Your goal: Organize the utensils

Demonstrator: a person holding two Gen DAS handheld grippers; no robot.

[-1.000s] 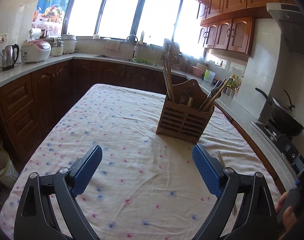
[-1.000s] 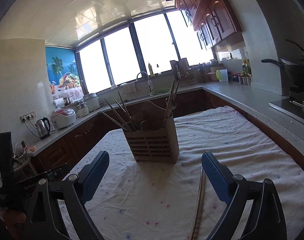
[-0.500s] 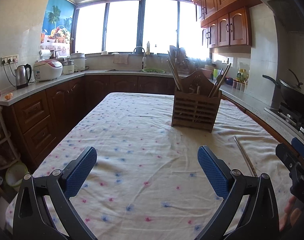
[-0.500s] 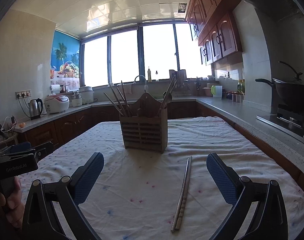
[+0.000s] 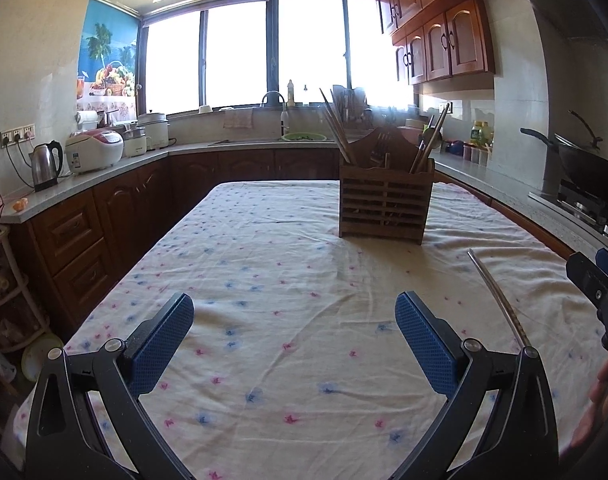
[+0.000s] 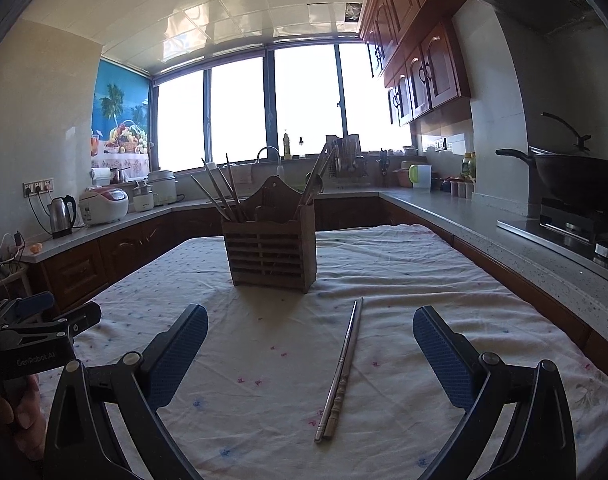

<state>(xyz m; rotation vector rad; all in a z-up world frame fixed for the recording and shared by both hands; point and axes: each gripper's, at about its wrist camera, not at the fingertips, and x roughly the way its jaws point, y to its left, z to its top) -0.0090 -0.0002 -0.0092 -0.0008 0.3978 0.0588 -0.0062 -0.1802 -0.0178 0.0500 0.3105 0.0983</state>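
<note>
A slatted wooden utensil holder (image 5: 385,202) (image 6: 270,254) stands upright on the table and holds several chopsticks and spoons. A pair of metal chopsticks (image 6: 341,368) (image 5: 497,298) lies flat on the floral tablecloth (image 5: 296,280), in front of the holder. My right gripper (image 6: 309,350) is open and empty, with the chopsticks lying between its fingers, nearer the right one. My left gripper (image 5: 294,340) is open and empty, to the left of the chopsticks. The right gripper also shows at the right edge of the left wrist view (image 5: 595,280).
Wooden counters run around the table. A kettle (image 5: 46,164) and rice cooker (image 5: 94,150) stand on the left counter, a sink (image 5: 272,140) at the back, and a wok on a stove (image 5: 587,176) at the right. The left gripper shows at the left edge of the right wrist view (image 6: 44,324).
Both cameras have tilted up and drawn back from the holder. The metal chopsticks now lie fully in view between the right gripper's fingers. Both grippers stay open.
</note>
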